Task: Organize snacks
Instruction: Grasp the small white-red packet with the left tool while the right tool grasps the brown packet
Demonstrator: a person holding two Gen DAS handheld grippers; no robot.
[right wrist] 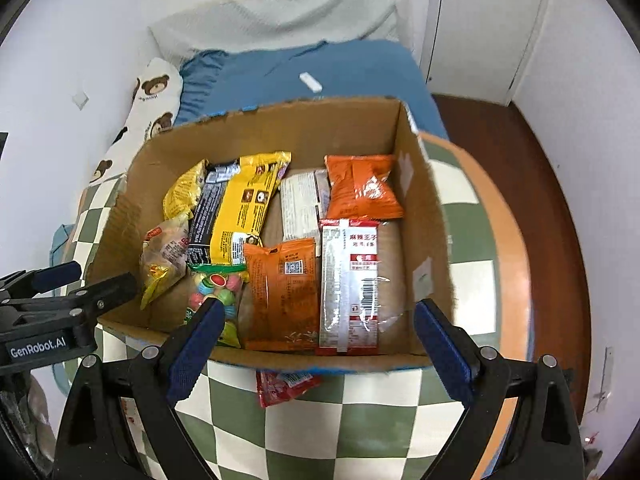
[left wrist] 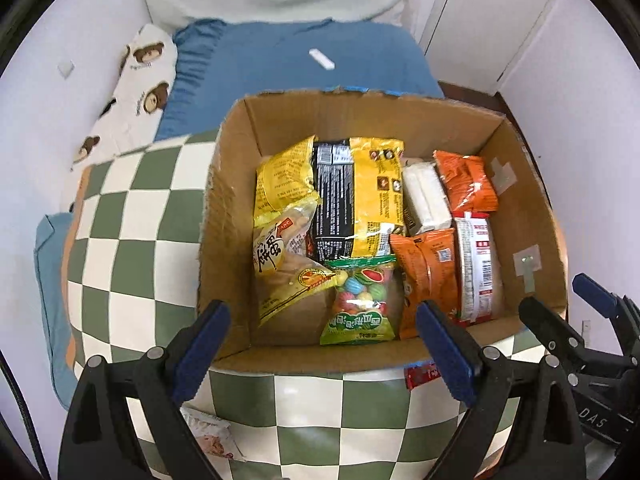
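Left gripper (left wrist: 322, 350): jaws wide apart, nothing held, hovering over the near rim of the box.
Right gripper (right wrist: 316, 350): jaws also wide apart, empty, same height, just beside the left one.
Checkered cushion (right wrist: 360, 420): green/white, carries the box; sits on the bed.
Red packet (right wrist: 286, 386): on the cushion, outside the box, touching or partly under its near wall.
Loose packet (left wrist: 210, 436): pale wrapper on the cushion, near-left, outside the box, partly hidden by left finger.
Cardboard box (left wrist: 228, 216): open top, holds most snacks.
Candy bag (left wrist: 362, 300): near middle of box, coloured balls.
Orange packets: one near (left wrist: 426, 272), one at far right (left wrist: 466, 180).
Red-white pack (left wrist: 478, 272): right side, lying flat.
Yellow-black bag (left wrist: 356, 196): far centre-left.
Bed (left wrist: 280, 64): blue sheet behind box.
Progress: looks mostly done; judging by layout, two packets outside are left to go in.
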